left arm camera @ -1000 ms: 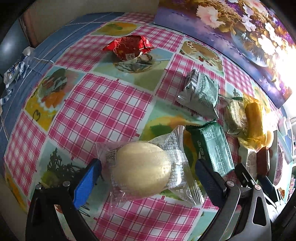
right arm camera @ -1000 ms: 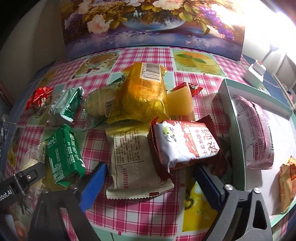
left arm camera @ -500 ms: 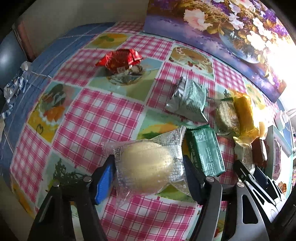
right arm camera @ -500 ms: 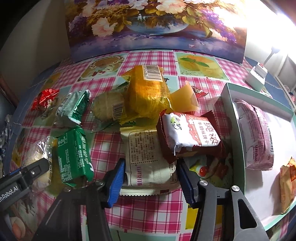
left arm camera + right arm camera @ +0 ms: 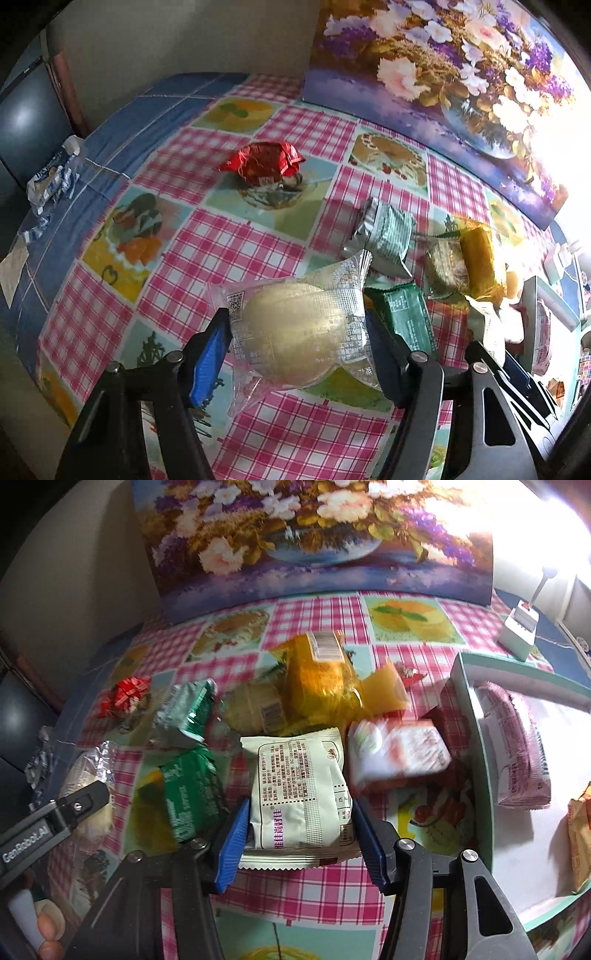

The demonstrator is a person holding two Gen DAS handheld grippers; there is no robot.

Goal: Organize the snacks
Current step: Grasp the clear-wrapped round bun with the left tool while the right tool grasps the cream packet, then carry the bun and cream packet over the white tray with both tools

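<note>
Gripping a round pale cake in a clear wrapper (image 5: 299, 332) at lower centre of the left wrist view, the left gripper (image 5: 295, 354) pinches it above the checked tablecloth (image 5: 229, 251). The right gripper (image 5: 301, 842) clamps a cream snack packet (image 5: 301, 794) at lower centre of its view. A green packet (image 5: 188, 797) lies just left, a tray (image 5: 480, 775) at right holds a pink packet (image 5: 517, 746), and a red sweet (image 5: 264, 164) sits above centre in the left view.
</note>
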